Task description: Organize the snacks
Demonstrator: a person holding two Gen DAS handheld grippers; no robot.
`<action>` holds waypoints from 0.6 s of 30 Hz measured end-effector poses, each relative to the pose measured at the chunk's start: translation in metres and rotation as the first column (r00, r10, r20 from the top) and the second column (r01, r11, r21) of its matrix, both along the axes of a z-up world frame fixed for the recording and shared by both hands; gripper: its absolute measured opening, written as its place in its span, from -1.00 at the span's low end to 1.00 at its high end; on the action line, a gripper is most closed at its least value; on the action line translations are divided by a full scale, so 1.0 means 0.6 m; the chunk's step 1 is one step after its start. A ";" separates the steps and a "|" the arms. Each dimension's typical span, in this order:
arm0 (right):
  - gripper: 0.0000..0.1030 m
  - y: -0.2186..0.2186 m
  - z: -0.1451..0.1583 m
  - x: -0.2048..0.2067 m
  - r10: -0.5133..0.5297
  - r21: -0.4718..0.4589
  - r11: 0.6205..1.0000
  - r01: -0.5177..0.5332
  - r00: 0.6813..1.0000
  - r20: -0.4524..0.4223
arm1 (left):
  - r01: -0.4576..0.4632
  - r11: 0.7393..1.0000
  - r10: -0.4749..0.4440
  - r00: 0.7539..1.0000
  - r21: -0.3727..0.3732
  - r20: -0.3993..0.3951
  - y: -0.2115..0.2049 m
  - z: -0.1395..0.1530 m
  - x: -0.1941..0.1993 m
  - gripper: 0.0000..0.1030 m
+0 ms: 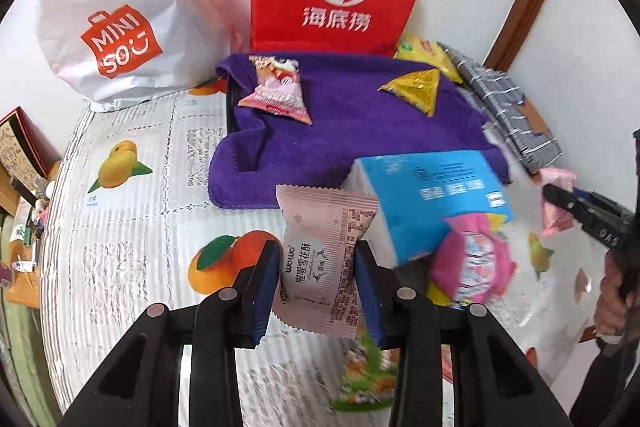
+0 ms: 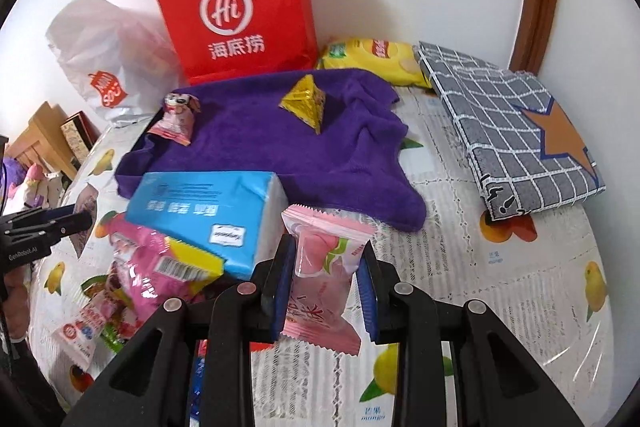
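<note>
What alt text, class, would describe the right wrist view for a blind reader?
The right tongs are shut on a pink snack packet above a fruit-print tablecloth. Behind lie a blue tissue pack, a purple towel holding two snacks, and a red paper bag.

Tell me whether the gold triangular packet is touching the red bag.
Apart. The right wrist view shows bare purple towel between the gold triangular packet and the red bag.

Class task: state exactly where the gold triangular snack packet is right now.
In both wrist views the gold triangular packet lies on the purple towel, toward its far right part, in front of the red paper bag and near the yellow chip bag.
</note>
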State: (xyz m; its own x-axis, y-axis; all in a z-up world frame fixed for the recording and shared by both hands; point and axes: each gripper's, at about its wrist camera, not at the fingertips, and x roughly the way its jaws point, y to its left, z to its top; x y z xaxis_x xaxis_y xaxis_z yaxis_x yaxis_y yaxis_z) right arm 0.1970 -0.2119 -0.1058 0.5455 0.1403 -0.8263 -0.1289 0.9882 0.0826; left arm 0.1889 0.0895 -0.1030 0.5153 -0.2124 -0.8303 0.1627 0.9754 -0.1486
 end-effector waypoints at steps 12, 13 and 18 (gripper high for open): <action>-0.42 0.030 0.051 -0.043 0.061 0.017 0.998 -0.063 0.996 0.066 | 0.048 0.998 -0.045 0.998 -0.048 0.051 -0.053 0.061 -0.046 -0.31; -0.42 0.033 0.057 -0.045 0.066 0.021 0.997 -0.068 0.995 0.071 | 0.053 0.997 -0.050 0.997 -0.053 0.053 -0.058 0.065 -0.047 -0.31; -0.42 0.039 0.077 -0.053 0.080 0.034 0.996 -0.084 0.992 0.100 | 0.070 0.996 -0.067 0.995 -0.049 0.074 -0.082 0.082 -0.055 -0.31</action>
State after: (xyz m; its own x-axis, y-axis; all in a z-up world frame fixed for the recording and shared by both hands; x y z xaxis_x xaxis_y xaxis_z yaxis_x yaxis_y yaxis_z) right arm 0.1654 -0.1885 -0.0599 0.6094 0.2183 -0.7622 -0.2186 0.9704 0.1032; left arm 0.1558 0.0403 -0.0540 0.5565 -0.2912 -0.7782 0.2410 0.9529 -0.1842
